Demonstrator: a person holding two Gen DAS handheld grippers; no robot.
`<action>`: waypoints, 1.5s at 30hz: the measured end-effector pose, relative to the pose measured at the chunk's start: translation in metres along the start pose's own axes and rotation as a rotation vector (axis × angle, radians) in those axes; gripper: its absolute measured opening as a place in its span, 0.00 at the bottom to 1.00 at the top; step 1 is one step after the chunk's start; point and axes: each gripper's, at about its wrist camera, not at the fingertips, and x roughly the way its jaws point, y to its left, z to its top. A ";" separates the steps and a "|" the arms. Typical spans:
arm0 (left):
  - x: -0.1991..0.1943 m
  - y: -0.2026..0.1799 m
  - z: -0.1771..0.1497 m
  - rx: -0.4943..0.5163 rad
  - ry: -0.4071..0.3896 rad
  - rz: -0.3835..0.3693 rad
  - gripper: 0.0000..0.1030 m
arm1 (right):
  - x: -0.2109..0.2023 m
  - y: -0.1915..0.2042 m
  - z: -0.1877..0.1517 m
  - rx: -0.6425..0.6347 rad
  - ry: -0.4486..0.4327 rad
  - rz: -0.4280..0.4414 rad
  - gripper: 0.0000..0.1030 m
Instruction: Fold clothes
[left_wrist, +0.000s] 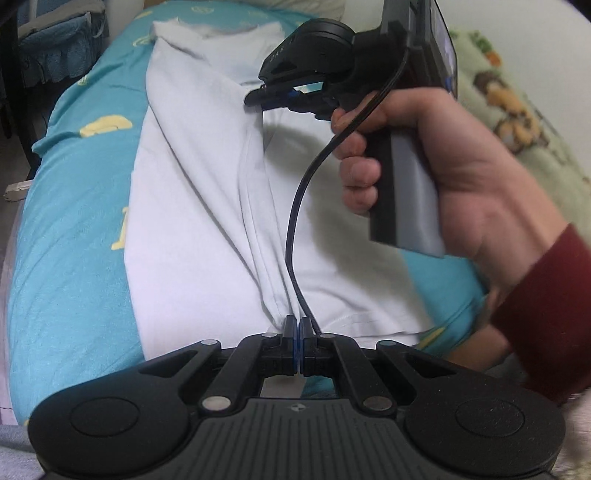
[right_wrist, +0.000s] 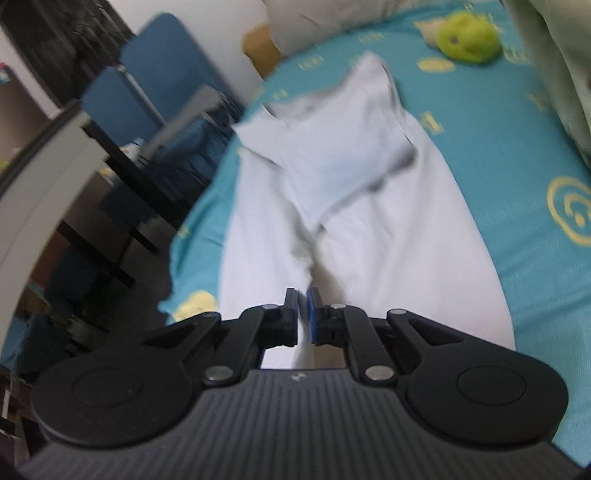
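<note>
— Left wrist view: what's nearest?
— The left gripper (left_wrist: 297, 334), fingers pinched tight on a ridge of the white garment (left_wrist: 207, 206). Farther on, the right gripper (left_wrist: 258, 96) nips the same fold, a hand (left_wrist: 436, 166) round its handle.
— And underneath?
— A bed, teal sheet (left_wrist: 66, 229) with yellow prints. In the right wrist view, blue chairs (right_wrist: 147, 81) beside it and a green plush toy (right_wrist: 467, 36) at the far end.

White garment (left_wrist: 192, 206) (creased, partly lifted) lies lengthwise on bed.
</note>
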 end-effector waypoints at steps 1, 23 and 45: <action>0.000 0.000 -0.001 0.008 -0.006 -0.001 0.02 | 0.001 -0.002 0.001 0.023 0.005 -0.002 0.10; -0.012 0.100 0.018 -0.367 -0.055 0.055 0.76 | -0.140 -0.060 -0.075 0.273 0.061 -0.198 0.82; -0.035 0.086 -0.011 -0.327 -0.012 -0.086 0.05 | -0.124 -0.009 -0.115 0.157 0.306 -0.132 0.10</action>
